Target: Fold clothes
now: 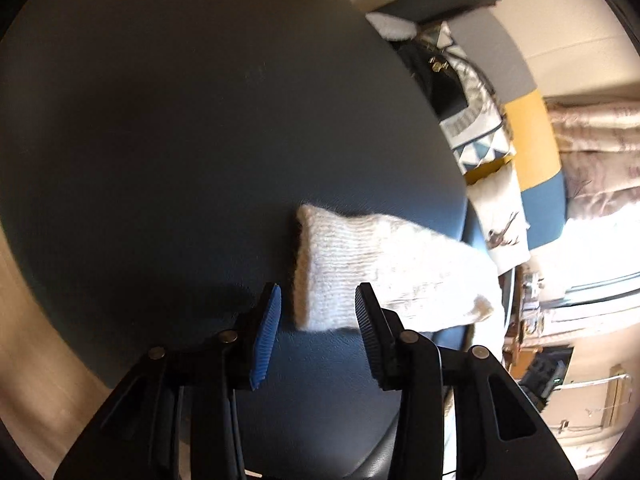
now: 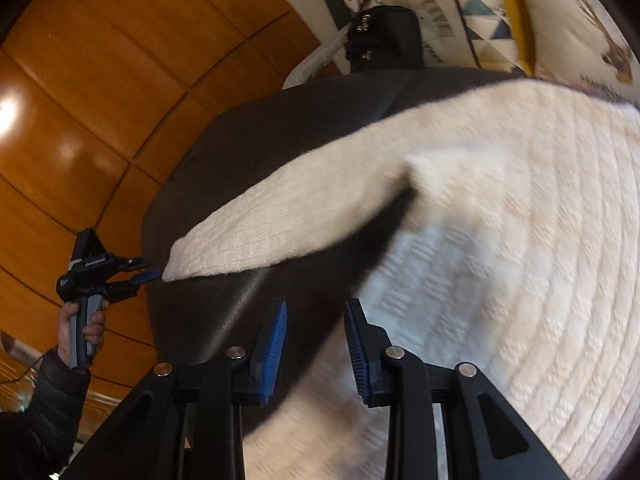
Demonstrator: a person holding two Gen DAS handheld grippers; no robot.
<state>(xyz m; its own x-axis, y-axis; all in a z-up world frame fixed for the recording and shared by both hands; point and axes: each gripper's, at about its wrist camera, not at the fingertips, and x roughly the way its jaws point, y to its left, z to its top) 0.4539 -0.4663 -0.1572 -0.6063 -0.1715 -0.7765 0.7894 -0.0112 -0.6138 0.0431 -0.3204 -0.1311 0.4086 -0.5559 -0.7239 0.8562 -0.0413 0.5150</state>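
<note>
Left wrist view shows your left gripper (image 1: 318,312) parted and empty just short of the cream sweater (image 2: 500,208) sleeve cuff (image 1: 320,268) on the dark table (image 1: 180,140), your right gripper (image 2: 316,344) half-open, holding nothing, so next close on the cuff.

The left wrist camera sits just behind the left tongs (image 1: 318,308), tilted down over a dark leather seat (image 1: 180,140), near its front edge, close to the cuff of a cream knitted sweater (image 1: 372,268). The right wrist camera rides behind the right tongs (image 2: 316,320), also angled down, almost on top of the sweater's body, facing along the seat toward the patterned cushions (image 2: 480,12). Both views share sleeve, seat and cushions; the right one also catches the left tongs at the cuff.
</note>
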